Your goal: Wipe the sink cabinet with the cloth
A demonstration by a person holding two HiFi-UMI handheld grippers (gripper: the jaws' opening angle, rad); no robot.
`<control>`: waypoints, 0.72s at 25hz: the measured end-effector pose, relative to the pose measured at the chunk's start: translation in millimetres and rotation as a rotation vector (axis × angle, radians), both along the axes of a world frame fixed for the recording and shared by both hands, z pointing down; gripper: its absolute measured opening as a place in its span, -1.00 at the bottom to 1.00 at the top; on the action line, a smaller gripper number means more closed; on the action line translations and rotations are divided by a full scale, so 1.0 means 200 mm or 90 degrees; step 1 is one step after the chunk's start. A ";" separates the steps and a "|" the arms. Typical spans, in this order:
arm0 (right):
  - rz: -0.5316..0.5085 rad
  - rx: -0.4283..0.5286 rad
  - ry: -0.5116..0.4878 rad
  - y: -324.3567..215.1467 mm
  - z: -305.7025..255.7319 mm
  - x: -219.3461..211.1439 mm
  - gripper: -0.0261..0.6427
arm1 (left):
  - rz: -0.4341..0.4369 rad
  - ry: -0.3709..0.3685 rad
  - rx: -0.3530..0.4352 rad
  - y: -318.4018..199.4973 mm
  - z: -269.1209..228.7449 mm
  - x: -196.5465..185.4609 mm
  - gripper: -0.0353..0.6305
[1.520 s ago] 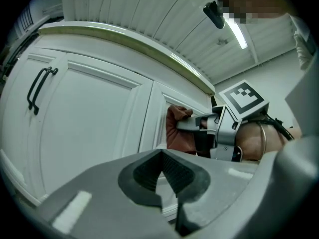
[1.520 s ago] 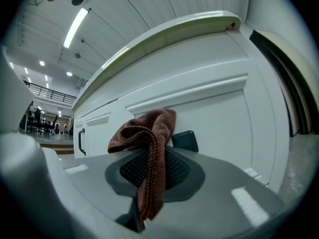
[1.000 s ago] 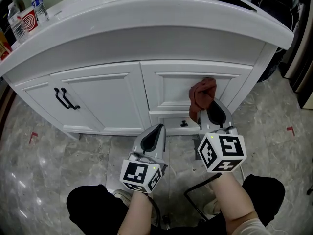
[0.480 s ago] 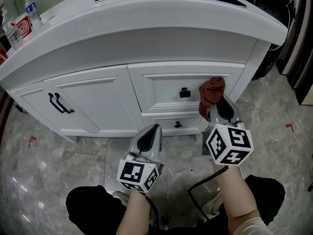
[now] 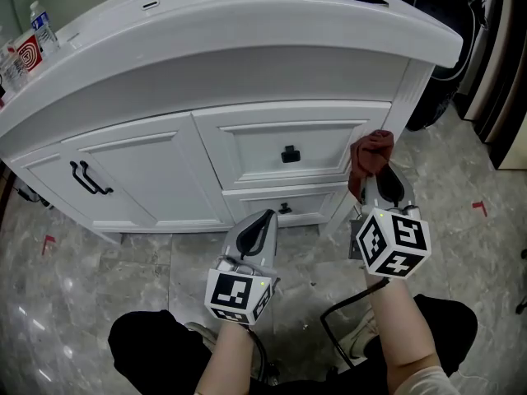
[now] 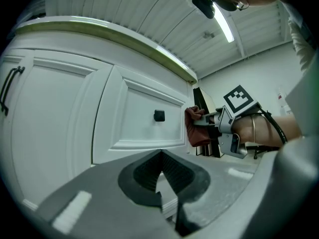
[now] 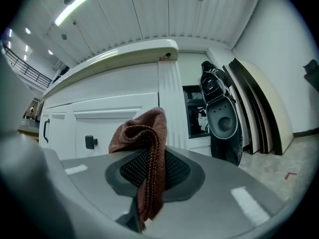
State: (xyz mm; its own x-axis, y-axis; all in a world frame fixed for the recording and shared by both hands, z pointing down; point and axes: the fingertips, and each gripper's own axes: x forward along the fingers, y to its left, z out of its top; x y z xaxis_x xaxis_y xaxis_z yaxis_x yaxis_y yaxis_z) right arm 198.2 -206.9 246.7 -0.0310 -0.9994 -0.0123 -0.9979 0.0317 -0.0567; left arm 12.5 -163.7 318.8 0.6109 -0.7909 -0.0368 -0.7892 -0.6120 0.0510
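- Grey marbled floor tiles (image 5: 99, 303) lie around a white sink cabinet with panelled fronts (image 5: 165, 171); its white curved table top (image 5: 247, 31) hangs over the doors and drawers.
- At the far left edge of this table top stands a clear plastic water bottle with a blue label (image 5: 39, 25), next to a red and white box (image 5: 27, 46).
- On the left door are two black bar handles (image 5: 89, 178), side by side.
- To the right of the door, the upper drawer carries a black square knob (image 5: 289, 154), and the lower drawer has a smaller black knob (image 5: 284, 209).
- The left claw (image 5: 262, 220) is low in front of the lower drawer, apart from the cabinet. In the left gripper view its dark ribbed pads (image 6: 172, 176) meet at the tips, and nothing is between them.
- The right claw (image 5: 377, 177) is clamped on a reddish-brown towelling cloth (image 5: 370, 151). In the right gripper view the cloth (image 7: 142, 133) stands up in a bunch above the pads and hangs down between them.
- The cloth is at the right end of the cabinet front, between the upper drawer and the corner post. I cannot tell if it touches the wood.
- Right of the cabinet, a black bag-like thing (image 7: 219, 113) and some flat boards (image 7: 259, 108) lean against the wall.
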 end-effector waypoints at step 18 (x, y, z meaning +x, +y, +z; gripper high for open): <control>-0.313 -0.028 0.000 -0.06 0.29 -1.23 -0.66 | -0.118 0.009 -0.030 -0.03 0.10 -0.52 -0.89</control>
